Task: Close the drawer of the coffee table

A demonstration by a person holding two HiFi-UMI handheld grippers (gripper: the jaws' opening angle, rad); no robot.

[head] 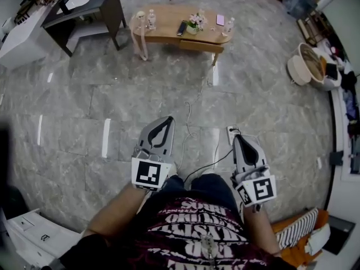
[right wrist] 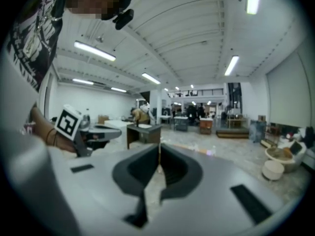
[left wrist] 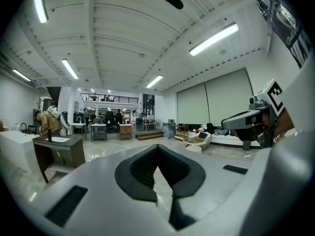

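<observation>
On the marble floor (head: 112, 94) the coffee table (head: 169, 30) stands well ahead, its drawer (head: 201, 45) apparently out, so we hold the left gripper (head: 166, 120) and right gripper (head: 239, 138) clenched, empty, aimed at it.

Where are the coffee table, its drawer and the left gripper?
coffee table (head: 166, 23), head view, bare top.
drawer (head: 201, 46), head view, front panel.
left gripper (head: 169, 120), head view, shut fingertips.
</observation>
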